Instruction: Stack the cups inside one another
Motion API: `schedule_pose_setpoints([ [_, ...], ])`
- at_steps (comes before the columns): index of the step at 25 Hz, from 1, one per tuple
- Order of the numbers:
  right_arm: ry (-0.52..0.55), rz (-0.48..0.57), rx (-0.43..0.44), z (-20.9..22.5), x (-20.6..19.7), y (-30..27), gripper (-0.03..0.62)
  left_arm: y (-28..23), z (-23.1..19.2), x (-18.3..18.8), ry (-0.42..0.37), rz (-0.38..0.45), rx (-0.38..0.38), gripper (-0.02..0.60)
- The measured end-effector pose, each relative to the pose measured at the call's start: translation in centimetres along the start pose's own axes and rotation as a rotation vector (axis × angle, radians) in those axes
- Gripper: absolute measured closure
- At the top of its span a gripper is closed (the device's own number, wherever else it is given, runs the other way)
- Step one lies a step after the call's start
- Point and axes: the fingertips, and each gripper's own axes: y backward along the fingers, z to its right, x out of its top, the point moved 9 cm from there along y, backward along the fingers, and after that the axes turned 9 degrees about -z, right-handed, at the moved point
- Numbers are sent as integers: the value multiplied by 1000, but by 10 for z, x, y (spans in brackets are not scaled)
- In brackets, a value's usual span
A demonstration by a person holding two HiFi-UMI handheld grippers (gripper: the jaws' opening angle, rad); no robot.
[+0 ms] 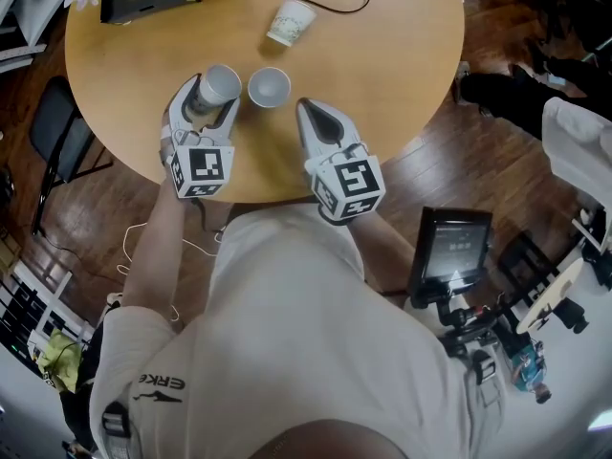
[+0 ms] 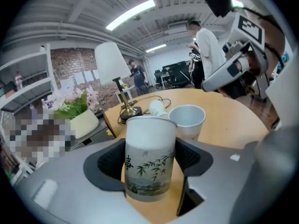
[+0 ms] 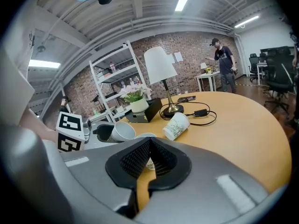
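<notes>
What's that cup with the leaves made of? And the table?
The cup in the left claw looks like paper: matte white, thin rolled rim, printed bamboo picture. The table looks like wood or laminate, smooth pale tan; I can't tell which.

Bright overhead tube light [image 2: 131, 14], fisheye-warped edges

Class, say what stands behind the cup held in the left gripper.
Behind the held cup stands an upright cup, then a tipped cup and a lamp base. It covers part of the upright cup's side.
</notes>
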Motion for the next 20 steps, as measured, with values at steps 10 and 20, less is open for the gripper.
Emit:
schedule_pose_setpoints([
  [10,36,47,-7,-10,9,19,580,52,-2,43,193,356,17,255],
  [20,94,151,-52,-16,36,52,580,75,22,88,233,521,-79,255],
])
